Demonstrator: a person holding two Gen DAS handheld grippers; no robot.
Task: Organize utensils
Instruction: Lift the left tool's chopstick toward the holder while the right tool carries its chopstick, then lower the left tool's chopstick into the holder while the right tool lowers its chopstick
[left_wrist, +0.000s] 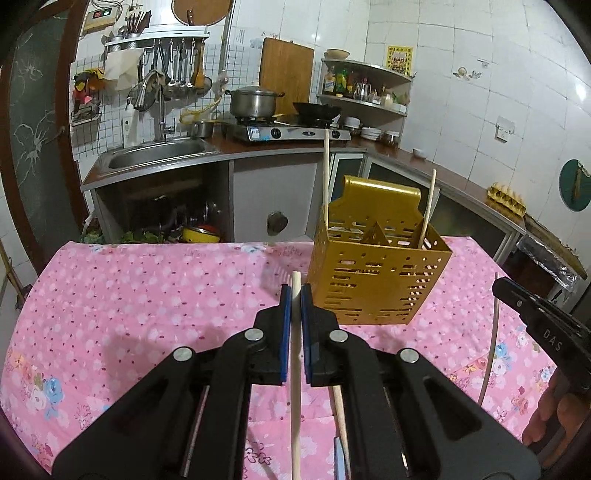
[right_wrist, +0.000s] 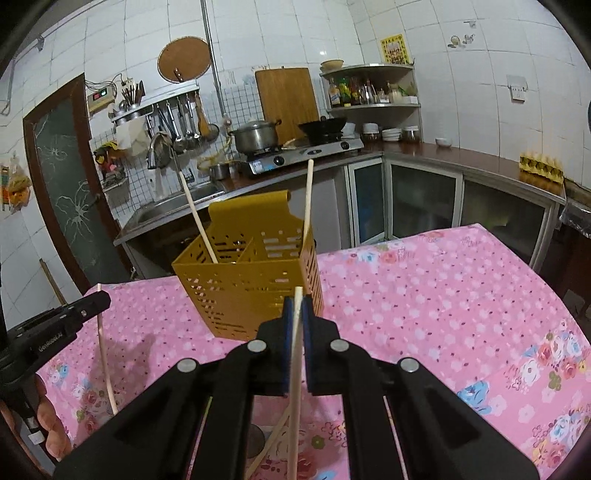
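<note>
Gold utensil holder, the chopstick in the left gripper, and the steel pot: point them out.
Gold utensil holder (left_wrist: 373, 288), left wrist view, front wall.
Chopstick (left_wrist: 296, 354), left wrist view, shaft between the pads.
Steel pot (left_wrist: 253, 100), left wrist view, side wall.

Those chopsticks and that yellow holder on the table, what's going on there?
A person is sorting chopsticks into the yellow holder on the pink flowered tablecloth, using a handheld gripper in each hand. The left gripper is shut on one chopstick, and the right gripper is shut on another chopstick. Both are held above the table, short of the holder. Two chopsticks already stand in the holder, and at least one more lies on the cloth below the grippers.
</note>
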